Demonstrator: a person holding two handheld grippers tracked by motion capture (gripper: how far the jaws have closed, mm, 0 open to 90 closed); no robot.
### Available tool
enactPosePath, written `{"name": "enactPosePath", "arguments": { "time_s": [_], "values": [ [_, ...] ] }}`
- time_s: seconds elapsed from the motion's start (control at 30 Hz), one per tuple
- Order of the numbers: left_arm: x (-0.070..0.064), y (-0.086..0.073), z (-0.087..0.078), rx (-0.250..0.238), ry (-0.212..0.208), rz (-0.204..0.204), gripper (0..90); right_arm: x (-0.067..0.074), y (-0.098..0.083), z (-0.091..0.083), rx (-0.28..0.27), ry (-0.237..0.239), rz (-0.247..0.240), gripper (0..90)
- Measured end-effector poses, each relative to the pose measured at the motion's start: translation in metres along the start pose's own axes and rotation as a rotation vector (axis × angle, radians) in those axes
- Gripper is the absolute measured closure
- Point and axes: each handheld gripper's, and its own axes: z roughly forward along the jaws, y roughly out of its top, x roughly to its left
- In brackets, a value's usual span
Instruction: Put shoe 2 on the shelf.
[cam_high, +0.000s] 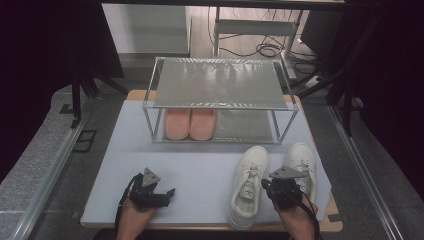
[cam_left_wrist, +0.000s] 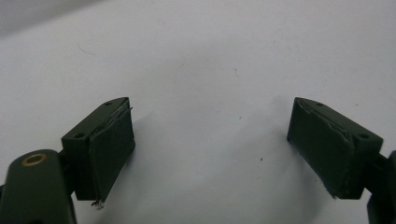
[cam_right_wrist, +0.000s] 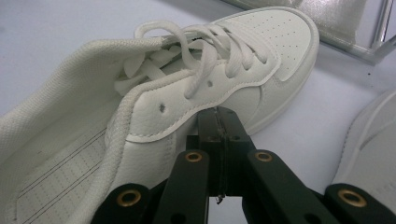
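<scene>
High view, left gripper (cam_high: 159, 192): held low over the pale table (cam_high: 200, 165) near its front edge, jaws spread, nothing between them.
High view, right gripper (cam_high: 274, 184): sits between the two white sneakers, just beside the left sneaker (cam_high: 248, 186); the right sneaker (cam_high: 301, 164) lies on its other side.
High view, rack (cam_high: 217, 102): a two-level metal shelf at the back of the table; a pair of pink slippers (cam_high: 190, 123) rests on the left part of its lower level, top level bare.
Left gripper view, jaws: wide apart, bare table (cam_left_wrist: 201, 84) between the pads (cam_left_wrist: 112, 149).
Right gripper view, right gripper (cam_right_wrist: 220, 122): pads pressed together with nothing between them, tips right against the outer side of the left sneaker (cam_right_wrist: 196, 79); whether they touch it I cannot tell.
Right gripper view, surroundings: right sneaker (cam_right_wrist: 373, 140) at the frame's edge, a corner of the rack (cam_right_wrist: 373, 28) behind.
</scene>
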Motion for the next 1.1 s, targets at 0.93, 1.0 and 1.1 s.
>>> {"name": "enactPosePath", "arguments": {
  "time_s": [0.93, 1.0, 1.1],
  "values": [
    [0.0, 0.0, 0.0, 0.001, 0.0, 0.001, 14.7, 0.03, 0.031, 0.037, -0.028, 0.075, 0.004, 89.9],
    [0.0, 0.0, 0.0, 0.001, -0.001, 0.001, 14.8, 0.029, 0.032, 0.038, -0.03, 0.079, 0.006, 89.8],
    [0.0, 0.0, 0.0, -0.002, 0.0, -0.002, 14.8, 0.023, 0.031, 0.037, -0.023, 0.052, 0.028, 89.9]
  ]
}}
